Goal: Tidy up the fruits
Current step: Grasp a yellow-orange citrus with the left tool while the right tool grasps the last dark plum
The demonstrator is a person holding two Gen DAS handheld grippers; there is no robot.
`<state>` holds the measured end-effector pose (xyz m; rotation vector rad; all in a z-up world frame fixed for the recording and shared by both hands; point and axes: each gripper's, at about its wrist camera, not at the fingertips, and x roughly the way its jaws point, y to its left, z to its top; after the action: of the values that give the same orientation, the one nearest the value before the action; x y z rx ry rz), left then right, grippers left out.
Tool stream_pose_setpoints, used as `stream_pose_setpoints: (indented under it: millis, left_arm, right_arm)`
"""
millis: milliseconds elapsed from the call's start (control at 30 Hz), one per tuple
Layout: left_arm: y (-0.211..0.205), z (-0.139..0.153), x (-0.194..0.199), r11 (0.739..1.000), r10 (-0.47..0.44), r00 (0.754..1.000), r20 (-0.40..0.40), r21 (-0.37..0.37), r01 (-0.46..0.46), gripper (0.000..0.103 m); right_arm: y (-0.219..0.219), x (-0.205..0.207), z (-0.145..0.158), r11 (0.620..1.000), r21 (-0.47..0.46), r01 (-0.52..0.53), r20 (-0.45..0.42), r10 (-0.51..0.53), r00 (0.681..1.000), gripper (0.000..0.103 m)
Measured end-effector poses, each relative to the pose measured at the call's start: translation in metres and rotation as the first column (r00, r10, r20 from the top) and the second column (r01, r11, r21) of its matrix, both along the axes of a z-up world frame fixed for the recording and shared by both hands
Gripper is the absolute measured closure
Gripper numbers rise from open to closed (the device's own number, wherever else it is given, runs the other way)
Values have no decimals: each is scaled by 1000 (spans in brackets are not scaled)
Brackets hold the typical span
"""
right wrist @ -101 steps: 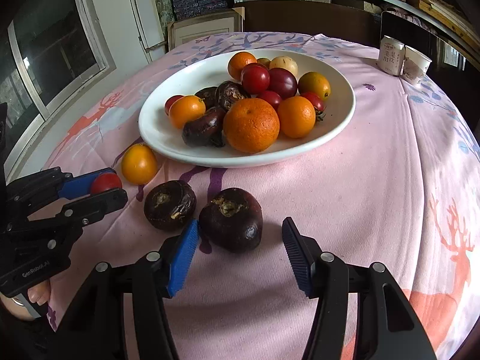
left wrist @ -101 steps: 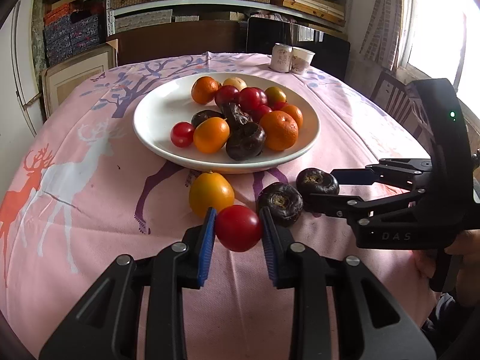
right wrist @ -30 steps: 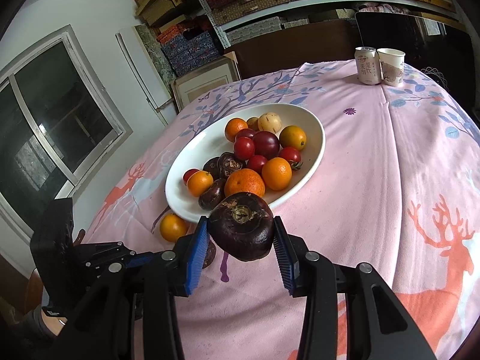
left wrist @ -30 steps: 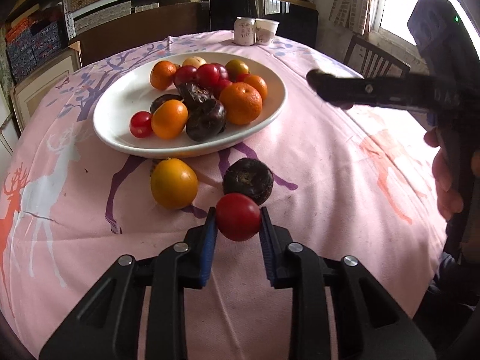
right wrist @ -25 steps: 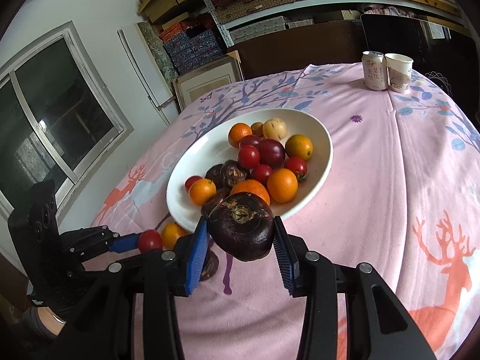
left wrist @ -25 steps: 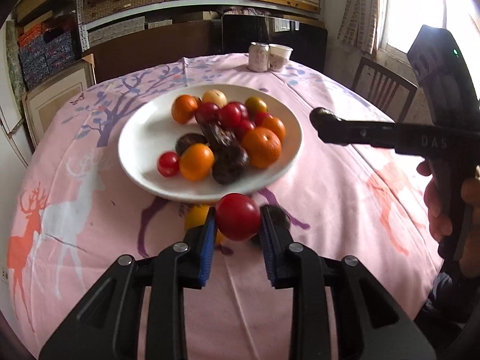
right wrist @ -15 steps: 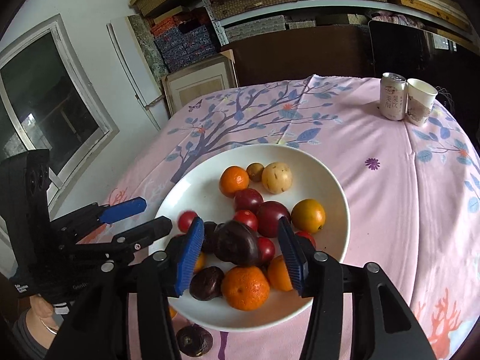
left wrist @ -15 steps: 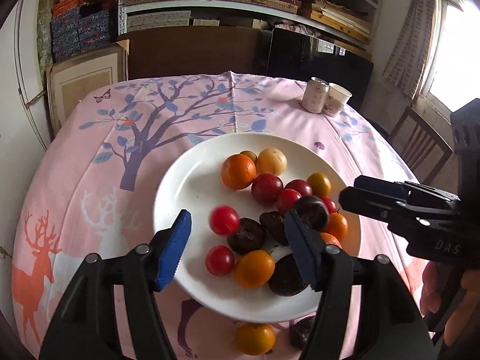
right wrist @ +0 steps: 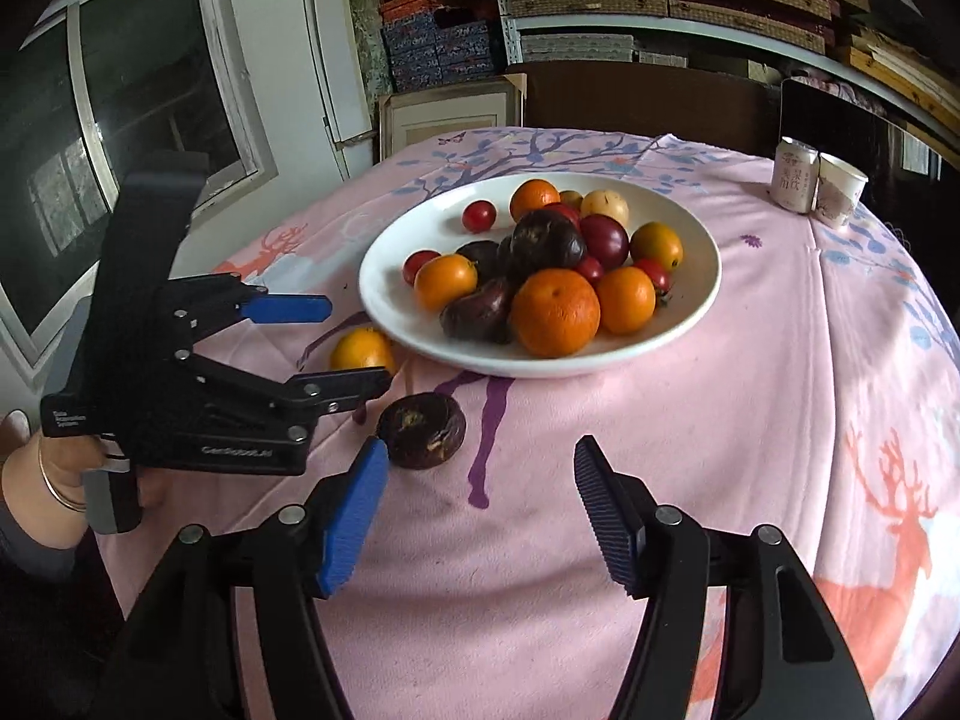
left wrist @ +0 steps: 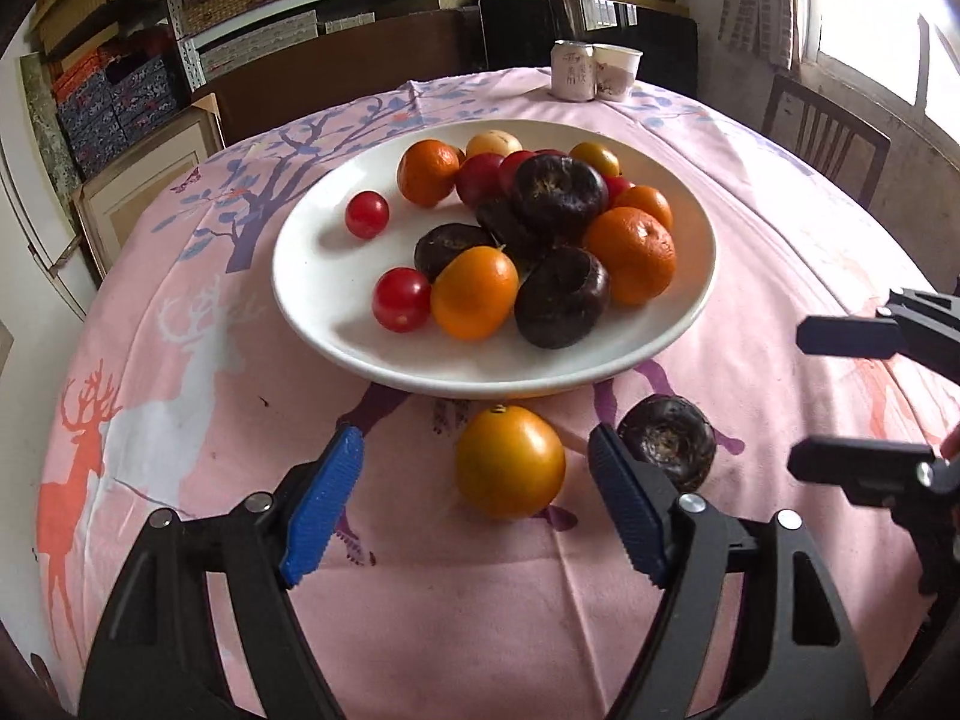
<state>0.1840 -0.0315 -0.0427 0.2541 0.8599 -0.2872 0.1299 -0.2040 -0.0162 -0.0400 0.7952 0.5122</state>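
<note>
Both tools spread, nothing held; jaws just opening. Left tool (left wrist: 474,510) brackets orange fruit (left wrist: 510,461), lower centre, on bench (left wrist: 180,420) below plate (left wrist: 312,276). Right tool (right wrist: 477,510) beside dark fruit (right wrist: 421,430): prob. next pickups.

A white plate (left wrist: 312,276) carries orange, red and dark purple-brown fruit. The pink cloth (left wrist: 480,618) on the desk bears orange and white deer and a purple tree. The black tongs have blue pads (left wrist: 321,504).

near cloth (left wrist: 480,612): bare | ahead: yellow fruit (left wrist: 510,461), dark fruit (left wrist: 667,441), plate (left wrist: 312,300)
</note>
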Motion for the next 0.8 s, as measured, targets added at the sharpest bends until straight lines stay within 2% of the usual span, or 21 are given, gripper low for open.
stream_pose_setpoints:
  millis: [33, 67, 167, 300, 400, 533, 567, 633, 667, 733, 800]
  left_arm:
    - [-1, -6, 5, 1000, -2, 1000, -23, -4, 2, 47]
    - [0, -10, 9, 998, -27, 998, -61, -53, 24, 67]
    - [5, -5, 5, 996, -14, 999, -30, -87, 11, 67]
    - [30, 13, 0, 980, 39, 999, 19, -198, -35, 67]
    - [35, 14, 1, 980, 79, 996, 34, -185, -71, 67]
    - [29, 12, 0, 987, 70, 997, 38, -149, -64, 67]
    - [29, 12, 0, 987, 68, 997, 39, -146, -62, 67]
    - [30, 12, -1, 987, 69, 997, 38, -151, -63, 67]
    - [31, 12, 0, 986, 73, 997, 35, -154, -67, 67]
    - [34, 12, 0, 984, 80, 996, 28, -163, -74, 67]
    - [35, 12, 0, 982, 83, 996, 24, -170, -77, 67]
  right_arm:
    - [0, -2, -3, 1000, 10, 7, -9, -7, 1000, 38]
    - [0, -3, -4, 1000, 14, 14, -16, -14, 1000, 38]
    - [2, -6, -6, 1000, 0, 27, -21, -27, 999, 38]
    - [14, -6, -11, 999, -38, -6, -24, 5, 1000, 38]
    - [32, 0, -14, 998, -61, -34, -38, 32, 999, 38]
    - [56, 18, -17, 992, -124, -40, -71, 31, 997, 38]
    - [61, 25, -19, 990, -139, -37, -85, 26, 996, 41]
    - [68, 35, -25, 985, -165, -45, -120, 25, 992, 56]
    - [71, 35, -24, 984, -173, -46, -105, 28, 994, 61]
    - [71, 34, -25, 984, -174, -44, -101, 26, 995, 61]
    - [63, 33, -23, 991, -128, -29, -112, 15, 994, 61]
